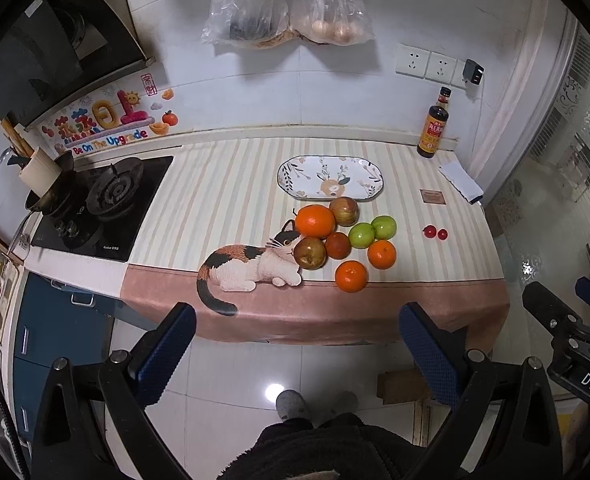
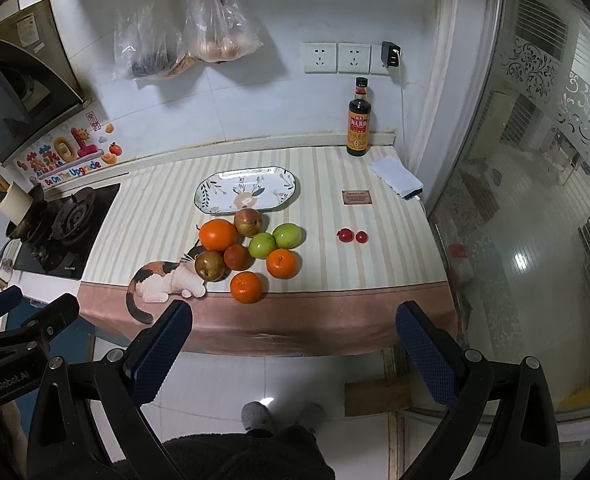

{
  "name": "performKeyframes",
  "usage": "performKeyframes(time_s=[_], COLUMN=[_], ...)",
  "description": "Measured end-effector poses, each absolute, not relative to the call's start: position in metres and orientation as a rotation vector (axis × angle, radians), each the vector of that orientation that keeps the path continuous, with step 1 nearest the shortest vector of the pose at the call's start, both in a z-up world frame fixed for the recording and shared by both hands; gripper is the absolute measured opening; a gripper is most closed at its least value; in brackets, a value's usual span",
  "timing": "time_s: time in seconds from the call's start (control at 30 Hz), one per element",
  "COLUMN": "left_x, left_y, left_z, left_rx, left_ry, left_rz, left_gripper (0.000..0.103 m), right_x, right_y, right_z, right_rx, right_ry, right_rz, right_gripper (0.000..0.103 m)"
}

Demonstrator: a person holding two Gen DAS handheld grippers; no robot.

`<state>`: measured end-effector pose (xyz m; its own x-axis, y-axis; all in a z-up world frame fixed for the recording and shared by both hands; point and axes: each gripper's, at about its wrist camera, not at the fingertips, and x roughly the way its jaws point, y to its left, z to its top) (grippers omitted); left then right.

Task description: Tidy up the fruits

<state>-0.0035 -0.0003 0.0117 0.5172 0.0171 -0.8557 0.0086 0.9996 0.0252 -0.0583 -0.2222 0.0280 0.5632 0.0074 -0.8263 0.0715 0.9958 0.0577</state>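
Note:
A cluster of fruit lies on the striped counter cloth: a big orange (image 1: 315, 221) (image 2: 217, 234), two smaller oranges (image 1: 351, 276) (image 2: 246, 287), two green apples (image 1: 362, 235) (image 2: 262, 245), red-brown apples (image 1: 344, 211) (image 2: 248, 222) and a brown pear (image 1: 310, 253) (image 2: 210, 265). Two small red fruits (image 1: 435, 233) (image 2: 351, 236) lie apart to the right. An empty oval floral plate (image 1: 330, 177) (image 2: 246, 190) sits behind the cluster. My left gripper (image 1: 297, 344) and right gripper (image 2: 293, 344) are both open and empty, held off the counter's front edge above the floor.
A soy sauce bottle (image 1: 434, 126) (image 2: 359, 120) stands at the back right, with a folded white cloth (image 2: 395, 176) and a small brown card (image 2: 357, 197) near it. A gas stove (image 1: 107, 200) with a pan is at left. Bags hang on the wall.

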Motion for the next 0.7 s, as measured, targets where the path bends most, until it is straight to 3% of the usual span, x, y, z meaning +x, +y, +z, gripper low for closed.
performKeyframes(time_s=[0.7], left_x=[-0.0016], left_y=[0.001], left_z=[0.0162], left_rx=[0.025], left_ry=[1.016], left_rz=[0.01], left_gripper=[0.103], right_x=[-0.0622], right_y=[-0.2177], right_z=[0.036], right_rx=[0.089], right_ry=[0.953], right_rz=[-0.026], right_gripper=[0.103])
